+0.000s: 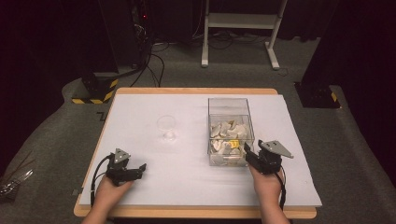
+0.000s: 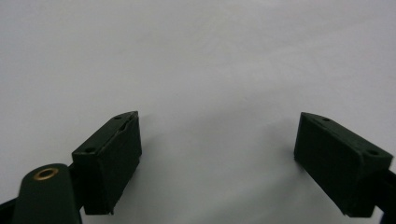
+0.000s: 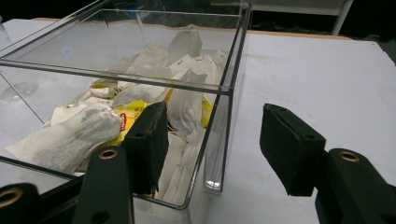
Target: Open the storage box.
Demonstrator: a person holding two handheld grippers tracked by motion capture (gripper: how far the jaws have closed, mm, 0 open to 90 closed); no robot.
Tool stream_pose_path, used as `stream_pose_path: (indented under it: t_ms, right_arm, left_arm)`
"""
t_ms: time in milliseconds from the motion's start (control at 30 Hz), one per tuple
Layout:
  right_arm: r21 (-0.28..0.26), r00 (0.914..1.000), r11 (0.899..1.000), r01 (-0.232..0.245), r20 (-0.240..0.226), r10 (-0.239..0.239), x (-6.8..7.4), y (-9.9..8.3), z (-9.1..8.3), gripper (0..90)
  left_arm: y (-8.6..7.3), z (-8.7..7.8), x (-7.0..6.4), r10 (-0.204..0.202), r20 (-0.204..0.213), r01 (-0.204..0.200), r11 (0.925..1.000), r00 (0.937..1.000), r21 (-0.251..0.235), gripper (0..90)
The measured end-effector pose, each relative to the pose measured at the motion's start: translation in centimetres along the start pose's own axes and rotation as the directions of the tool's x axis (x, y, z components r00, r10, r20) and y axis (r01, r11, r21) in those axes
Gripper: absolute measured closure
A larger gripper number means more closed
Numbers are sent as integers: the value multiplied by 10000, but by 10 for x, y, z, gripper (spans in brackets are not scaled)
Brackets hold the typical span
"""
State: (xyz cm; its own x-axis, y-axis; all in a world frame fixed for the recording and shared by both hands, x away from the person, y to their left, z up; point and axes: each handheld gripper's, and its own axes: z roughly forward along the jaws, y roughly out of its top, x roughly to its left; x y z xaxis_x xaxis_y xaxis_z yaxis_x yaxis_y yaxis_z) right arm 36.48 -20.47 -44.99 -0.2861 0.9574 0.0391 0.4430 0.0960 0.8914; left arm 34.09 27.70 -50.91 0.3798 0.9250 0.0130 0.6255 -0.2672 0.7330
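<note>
Your right gripper [image 1: 248, 150] is spread wide, straddling the near right corner of the clear box [image 1: 248, 113]; papery tea bags [image 3: 74, 130] are heaped inside it. Your left gripper [image 2: 217, 163] gapes empty over smooth white table [image 1: 187, 182]. A glass [image 1: 166, 127] stands left of the box.

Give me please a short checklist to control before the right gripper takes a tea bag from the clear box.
1. Right gripper open: ok, jaws stand wide apart.
2. Right gripper lined up over the box opening: not ok, the near right corner of the clear box stands between its jaws.
3. Tea bags reachable: ok, the box has no lid and the bags lie piled inside.
4. Left gripper free: ok, open over bare white table, holding nothing.
5. Glass cup upright and apart from the box: ok.
6. Which bag lies loose on top: cannot tell.
</note>
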Motion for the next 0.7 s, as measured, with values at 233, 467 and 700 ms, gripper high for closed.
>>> stream_pose_path:
  t_ms: [233,467,700]
  right_arm:
    - [-4,10000,10000,26,-82,-26,1,-3,-6,429]
    - [-42,9997,9999,126,-203,-127,1,-9,-16,432]
    - [-44,9993,9999,149,-348,-151,3,-18,-27,431]
  left_arm:
    - [0,0,0,1,0,-1,10000,10000,0,155]
    - [0,0,0,2,-15,-2,10000,10000,-5,156]
    - [0,0,0,-2,-15,2,10000,10000,-5,157]
